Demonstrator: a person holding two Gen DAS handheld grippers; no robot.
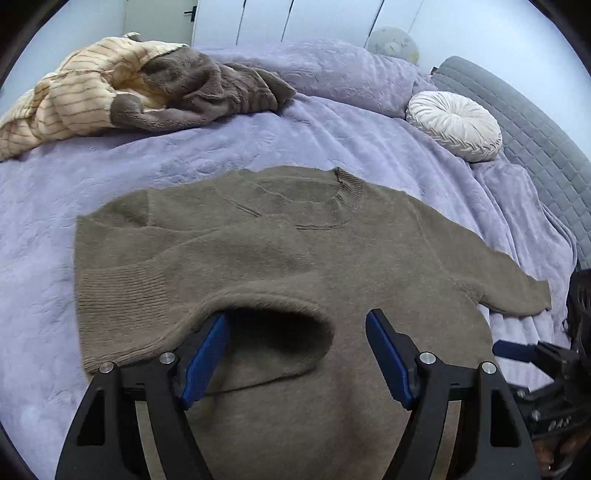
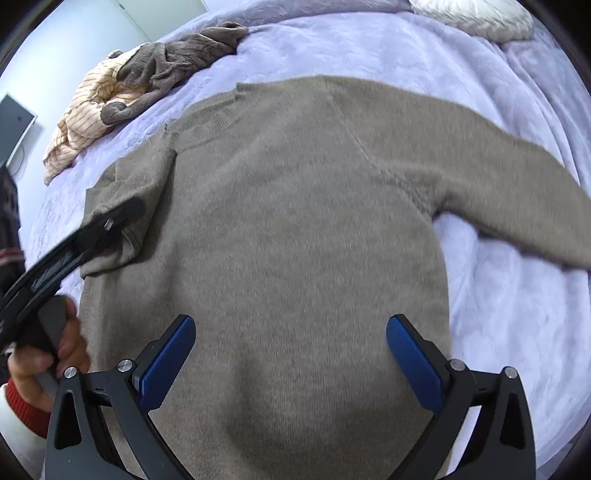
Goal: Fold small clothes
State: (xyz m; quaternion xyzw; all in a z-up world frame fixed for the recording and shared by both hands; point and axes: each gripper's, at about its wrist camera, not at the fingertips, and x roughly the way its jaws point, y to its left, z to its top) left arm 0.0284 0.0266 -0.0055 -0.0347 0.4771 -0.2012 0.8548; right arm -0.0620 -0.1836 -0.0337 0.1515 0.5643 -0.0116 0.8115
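A taupe knit sweater (image 1: 280,251) lies spread on a lilac bedspread (image 1: 74,177). Its left sleeve is folded across the body and its right sleeve (image 1: 495,280) stretches out to the right. My left gripper (image 1: 297,321) is open right above the folded sleeve, whose edge drapes over the left fingertip (image 1: 212,332). My right gripper (image 2: 290,325) is open and empty above the sweater's lower body (image 2: 295,240). The left gripper's black frame (image 2: 92,229) shows at the left of the right wrist view, over the folded sleeve.
A heap of cream-striped and brown fleece clothes (image 1: 122,92) lies at the far left of the bed. A round white cushion (image 1: 454,125) and a grey quilted headboard (image 1: 535,129) are at the right. White closet doors (image 1: 295,18) stand behind.
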